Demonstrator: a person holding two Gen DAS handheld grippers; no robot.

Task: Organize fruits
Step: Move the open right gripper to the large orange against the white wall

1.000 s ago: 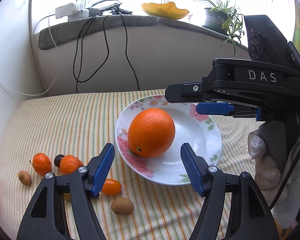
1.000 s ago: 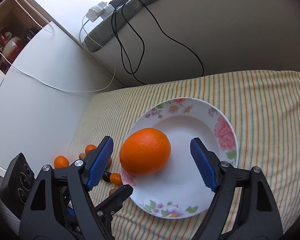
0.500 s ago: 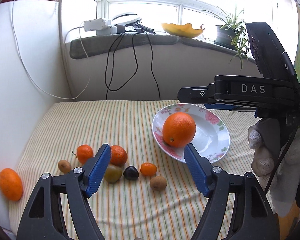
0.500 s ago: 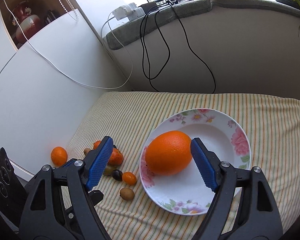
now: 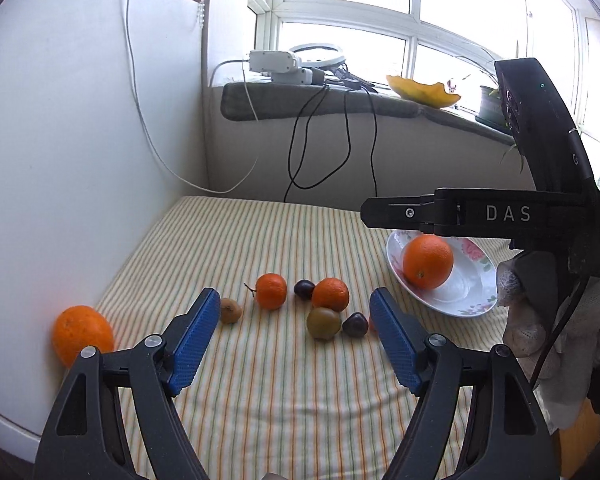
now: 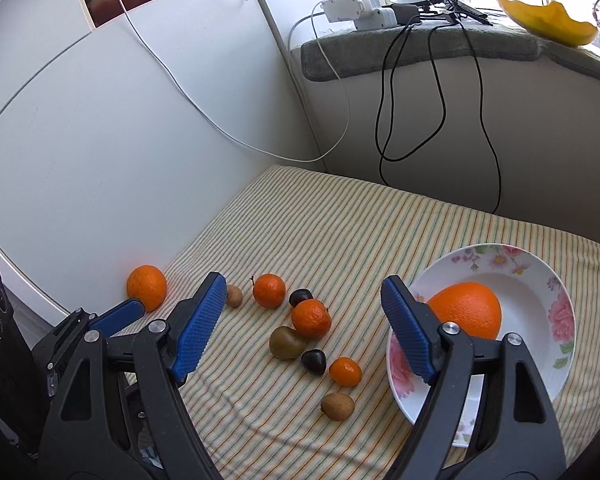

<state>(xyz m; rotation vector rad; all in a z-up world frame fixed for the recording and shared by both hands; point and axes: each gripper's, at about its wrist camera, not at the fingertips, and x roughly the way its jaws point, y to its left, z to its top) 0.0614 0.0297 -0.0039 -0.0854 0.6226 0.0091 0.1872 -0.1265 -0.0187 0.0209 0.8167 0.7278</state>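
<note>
Both tongs spread and empty; left tongs (image 5: 292, 338) just been opening wider, nothing between the pads. Right tongs (image 6: 302, 326) likewise gaping over the striped table (image 6: 340, 216). One big orange (image 6: 466, 310) already on the flowered plate (image 6: 556, 344), at about 3 o'clock of the right tongs. Loose cluster dead ahead at 12 o'clock of both: two mandarins (image 5: 271, 291), dark plums (image 5: 355, 325), a greenish fruit (image 5: 323, 323), small brown ones (image 6: 337, 406), a kumquat (image 6: 345, 371). Second large orange (image 5: 82, 334) off alone at 9 o'clock of the left tongs, against the white panel (image 5: 80, 140). Probably nearer the left hand; nearly round, so no axis to favour.
</note>
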